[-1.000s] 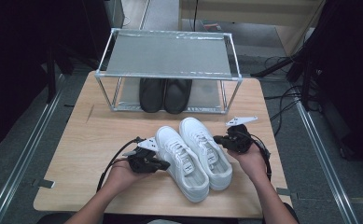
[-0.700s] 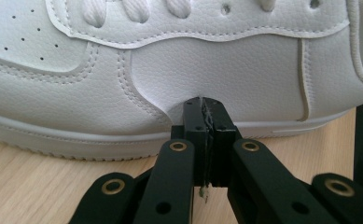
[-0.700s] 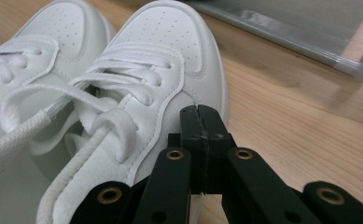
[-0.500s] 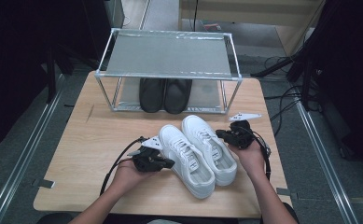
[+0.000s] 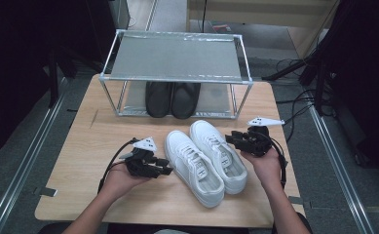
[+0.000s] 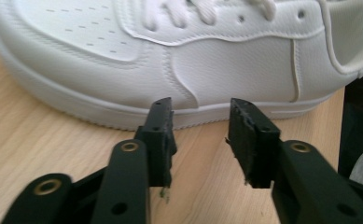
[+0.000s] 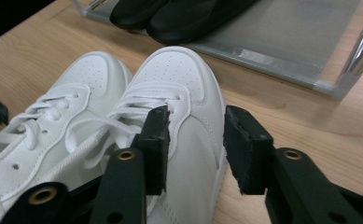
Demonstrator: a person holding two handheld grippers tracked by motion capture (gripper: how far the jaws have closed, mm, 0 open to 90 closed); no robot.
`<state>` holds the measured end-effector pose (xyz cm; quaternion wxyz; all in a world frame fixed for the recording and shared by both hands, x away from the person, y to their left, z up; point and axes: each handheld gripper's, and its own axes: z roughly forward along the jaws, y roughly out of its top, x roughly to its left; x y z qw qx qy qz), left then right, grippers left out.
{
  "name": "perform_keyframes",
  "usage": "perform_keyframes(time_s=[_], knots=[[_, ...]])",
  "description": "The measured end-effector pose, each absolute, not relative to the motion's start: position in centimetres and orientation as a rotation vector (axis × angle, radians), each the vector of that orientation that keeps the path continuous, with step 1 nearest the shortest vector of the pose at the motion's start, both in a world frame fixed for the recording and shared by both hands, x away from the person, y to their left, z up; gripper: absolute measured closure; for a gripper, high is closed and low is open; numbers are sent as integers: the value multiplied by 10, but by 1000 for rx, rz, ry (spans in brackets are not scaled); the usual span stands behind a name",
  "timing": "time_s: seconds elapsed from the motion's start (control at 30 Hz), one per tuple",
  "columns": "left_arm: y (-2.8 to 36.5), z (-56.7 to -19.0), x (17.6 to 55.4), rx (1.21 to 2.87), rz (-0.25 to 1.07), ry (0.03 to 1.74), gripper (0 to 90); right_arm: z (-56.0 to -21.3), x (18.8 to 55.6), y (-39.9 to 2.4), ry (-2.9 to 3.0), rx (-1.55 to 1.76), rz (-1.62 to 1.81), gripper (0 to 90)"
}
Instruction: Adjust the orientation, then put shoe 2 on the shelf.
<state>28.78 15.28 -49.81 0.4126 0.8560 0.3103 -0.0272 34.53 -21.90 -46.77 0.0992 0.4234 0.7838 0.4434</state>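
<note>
Under rack [image 5: 176,58] — black shoes [image 5: 172,99] half-hidden, white sneakers [image 5: 205,154] in front

Tabletop [image 5: 80,146]; white sneakers [image 5: 204,156], paired, centre; black shoes [image 5: 172,99] under metal rack [image 5: 177,56]; left tool [image 5: 165,167], right tool [image 5: 230,139] flanking sneakers.

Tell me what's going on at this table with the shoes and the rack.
A person sits at a wooden table with a two-jaw gripper in each hand, flanking a pair of white lace-up sneakers. The left gripper is open beside the left sneaker's side, not touching it. The right gripper is open over the other sneaker. Neither sneaker is gripped yet. Behind them, a pair of black shoes sits on the lower shelf of a metal-framed shoe rack.
</note>
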Motion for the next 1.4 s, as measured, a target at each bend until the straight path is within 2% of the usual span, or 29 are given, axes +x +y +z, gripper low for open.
perform_keyframes(time_s=[0.17,0.43,0.77,1.03,1.4], knots=[[168,-494,294,2112,-40,831,503,-465,339,-220,2319,1227,1311,570],[187,-496,308,2109,-39,881,430,-456,324,-217,2324,1192,1375,536],[198,-496,317,2058,-12,899,408,-448,303,-203,2360,1128,1393,530],[197,-494,324,2084,-4,898,404,-449,289,-190,2401,1090,1389,525],[196,-495,331,2060,-8,896,403,-456,279,-177,2410,1104,1342,465]])
